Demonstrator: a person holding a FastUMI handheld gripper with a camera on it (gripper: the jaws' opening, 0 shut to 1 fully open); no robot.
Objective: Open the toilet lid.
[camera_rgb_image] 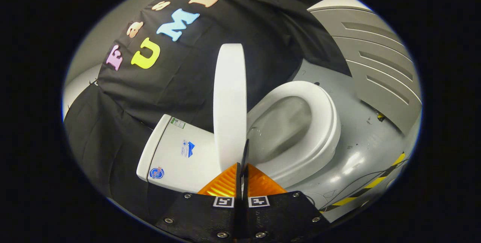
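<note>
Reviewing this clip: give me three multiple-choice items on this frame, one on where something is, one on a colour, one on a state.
1. Where does the toilet lid stand relative to the fingers?
A. Just ahead of them, edge-on
B. Clamped between them
C. Flat on the seat

2. What colour is the tank?
A. Black
B. White
C. Yellow

3. What state is the gripper in?
A. Wide open
B. Shut on the seat
C. Shut, holding nothing

Key: 1 A, the raised lid stands just beyond the fingertips; 2 B, the tank beside the lid is white; 3 C, the fingers meet with nothing between them, above the bowl.
</note>
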